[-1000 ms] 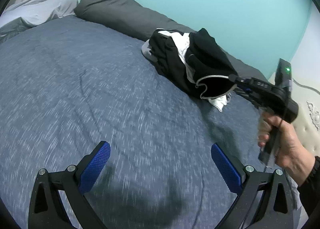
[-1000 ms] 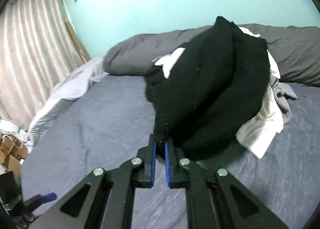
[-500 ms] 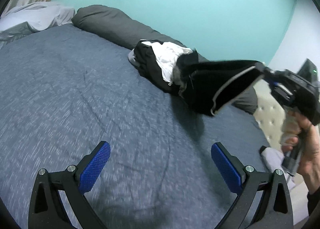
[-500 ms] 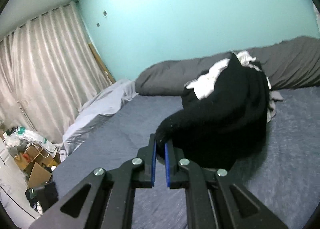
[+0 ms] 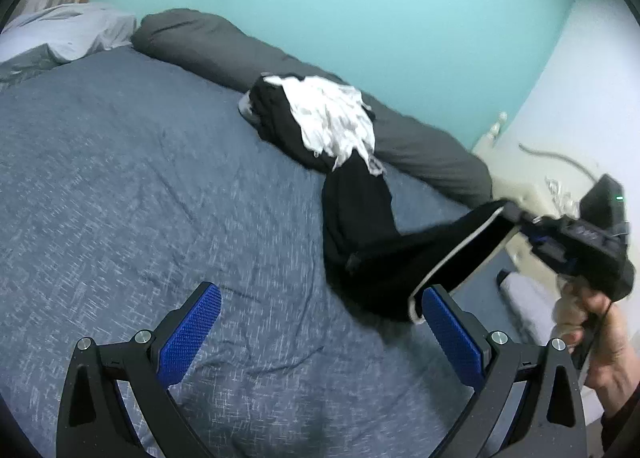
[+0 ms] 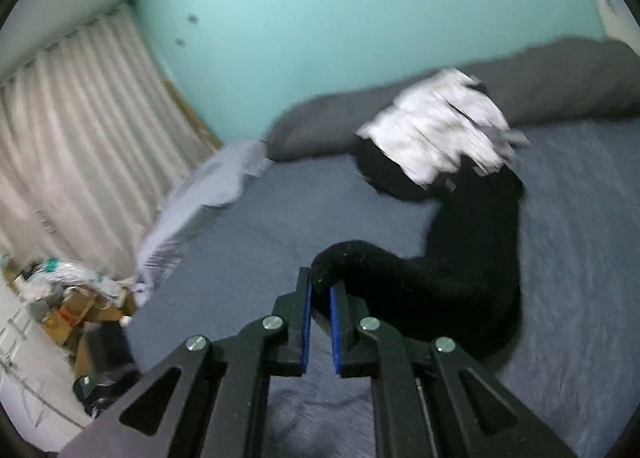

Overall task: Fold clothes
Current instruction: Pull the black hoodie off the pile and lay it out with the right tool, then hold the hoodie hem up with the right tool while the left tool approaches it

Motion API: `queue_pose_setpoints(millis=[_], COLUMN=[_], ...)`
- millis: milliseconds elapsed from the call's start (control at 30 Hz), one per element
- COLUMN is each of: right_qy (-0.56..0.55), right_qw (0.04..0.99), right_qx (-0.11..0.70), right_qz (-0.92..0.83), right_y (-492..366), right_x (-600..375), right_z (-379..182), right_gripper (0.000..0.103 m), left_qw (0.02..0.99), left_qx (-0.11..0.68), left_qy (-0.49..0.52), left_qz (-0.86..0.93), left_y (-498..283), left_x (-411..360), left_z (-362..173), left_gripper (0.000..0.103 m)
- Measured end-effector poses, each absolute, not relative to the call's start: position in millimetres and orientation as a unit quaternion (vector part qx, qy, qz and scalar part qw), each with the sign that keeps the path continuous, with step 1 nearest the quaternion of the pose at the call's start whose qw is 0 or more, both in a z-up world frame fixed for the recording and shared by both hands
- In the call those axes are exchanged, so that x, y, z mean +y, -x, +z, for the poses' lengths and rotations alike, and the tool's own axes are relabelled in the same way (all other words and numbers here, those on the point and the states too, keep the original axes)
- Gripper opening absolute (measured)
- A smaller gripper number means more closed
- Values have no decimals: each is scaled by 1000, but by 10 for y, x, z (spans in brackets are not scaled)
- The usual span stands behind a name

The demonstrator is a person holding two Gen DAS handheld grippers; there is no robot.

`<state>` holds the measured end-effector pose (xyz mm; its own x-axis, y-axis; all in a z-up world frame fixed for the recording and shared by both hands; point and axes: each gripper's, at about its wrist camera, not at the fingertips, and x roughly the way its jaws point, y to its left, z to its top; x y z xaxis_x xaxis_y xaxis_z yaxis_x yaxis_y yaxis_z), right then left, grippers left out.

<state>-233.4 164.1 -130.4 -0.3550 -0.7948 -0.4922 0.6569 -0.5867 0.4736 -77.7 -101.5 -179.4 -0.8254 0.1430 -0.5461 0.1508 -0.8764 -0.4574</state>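
Your right gripper (image 6: 320, 312) fingers pinch the black fabric garment (image 6: 472, 258), which stretches lengthwise away toward the clothes pile (image 5: 316, 126). Your left gripper (image 5: 320, 330) fingers gape wide, empty.

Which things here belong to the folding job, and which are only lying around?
Part of the job:
- black garment, clamped by the right gripper
- clothes pile
- left gripper, open
- blue bedspread, the work surface

Just lying about:
- grey bolster
- curtain
- floor clutter

Right tongs (image 6: 319, 298) clamped on black garment (image 6: 472, 258), blue bedspread (image 6: 248, 226) beneath
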Motion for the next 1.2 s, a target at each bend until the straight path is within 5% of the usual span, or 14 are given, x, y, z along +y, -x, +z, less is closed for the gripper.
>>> queue_pose_setpoints(millis=[167,367,500,767,1200], right_qy=[-391,-423,-398,-410,-458], right_qw=[388,323,293,256,262], right_qx=[-118,-148,-186,-231,-216], right_qz=[-826,-834,-849,-844,-822], right_y=[2463,2569,2468,2400,2381], right_x=[1757,1923,2151,2436,2461], right_z=[-2024,-2813,-3022,-3265,-3384], right_gripper=[12,34,64,75,76], left_qw=[-6,-23,-35,-57,-79], left_qx=[245,227,209,200,169], left_qy=[-313,-327,-340,-353,-371], left_qz=[-918,-917,-916,-912,-909], left_y=[1012,1275,1410,1560,1688], left_x=[-940,-786,-666,-439,-112], left_z=[-2165,-2466,-2618,-2701,-2701], left_gripper=[103,103,103,103,102])
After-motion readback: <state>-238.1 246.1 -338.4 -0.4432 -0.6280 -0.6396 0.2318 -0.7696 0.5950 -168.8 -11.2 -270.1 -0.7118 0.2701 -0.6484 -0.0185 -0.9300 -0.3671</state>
